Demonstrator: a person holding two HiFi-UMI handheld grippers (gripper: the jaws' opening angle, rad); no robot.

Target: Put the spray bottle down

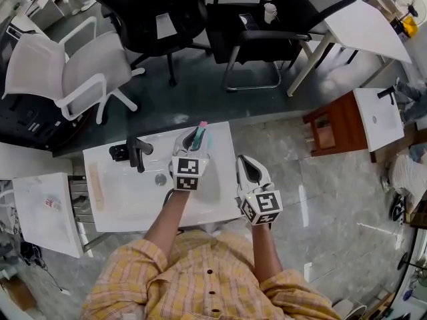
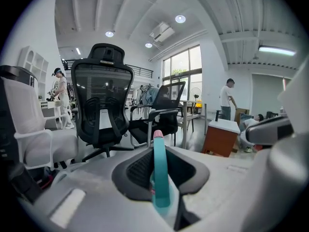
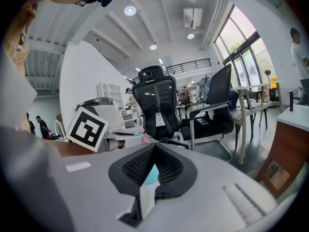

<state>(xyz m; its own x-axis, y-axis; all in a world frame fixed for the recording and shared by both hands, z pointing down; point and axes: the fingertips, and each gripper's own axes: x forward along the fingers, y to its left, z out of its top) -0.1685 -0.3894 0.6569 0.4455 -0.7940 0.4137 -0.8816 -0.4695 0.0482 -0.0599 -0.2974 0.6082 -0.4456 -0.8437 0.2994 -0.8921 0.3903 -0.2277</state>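
A teal spray bottle (image 1: 201, 136) with a pink tip is held between the jaws of my left gripper (image 1: 193, 140), above the far part of the white table (image 1: 127, 209). In the left gripper view the bottle (image 2: 160, 178) stands narrow and upright between the dark pads, its pink tip (image 2: 158, 133) pointing away. My left gripper is shut on it. My right gripper (image 1: 250, 170) hovers just right of the table's near right corner. Its pads (image 3: 166, 166) meet at the tips and hold nothing.
A black device (image 1: 133, 153) lies on the table's far left, a round metal fitting (image 1: 161, 179) beside it and a pale wooden strip (image 1: 95, 187) at the left edge. Office chairs (image 1: 150, 12) stand beyond the table. A brown cabinet (image 1: 333, 122) stands at right.
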